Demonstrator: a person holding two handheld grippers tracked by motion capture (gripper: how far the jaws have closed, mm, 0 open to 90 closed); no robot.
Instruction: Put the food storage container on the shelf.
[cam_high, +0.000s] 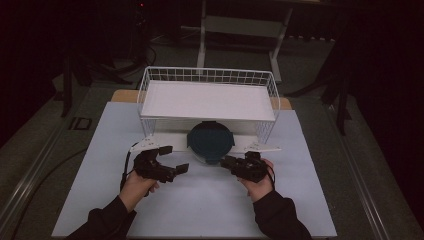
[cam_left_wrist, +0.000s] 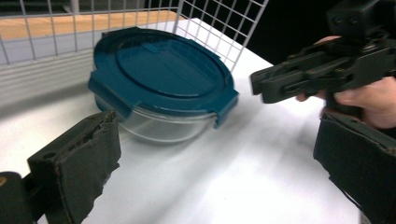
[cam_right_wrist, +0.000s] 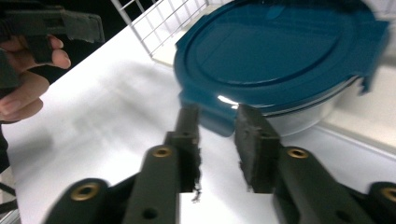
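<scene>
A round glass container with a dark blue clip lid (cam_high: 210, 140) stands on the white table, half under the wire shelf. My left gripper (cam_high: 175, 159) is at its left, open wide with nothing between the jaws; in the left gripper view (cam_left_wrist: 224, 163) the container (cam_left_wrist: 161, 79) lies ahead of them. My right gripper (cam_high: 225, 161) is at the container's front right. In the right gripper view (cam_right_wrist: 217, 126) its jaws stand a narrow gap apart, and a lid clip (cam_right_wrist: 212, 119) sits right at their tips. The pads are not pressing on it.
A white wire shelf (cam_high: 207, 100) on legs stands over the back of the table, with mesh walls (cam_left_wrist: 219, 28) close behind the container. The white table top (cam_high: 200, 205) reaches to the near edge. Each gripper faces the other across the container's front, the right one (cam_left_wrist: 299, 79) and the left one (cam_right_wrist: 79, 25).
</scene>
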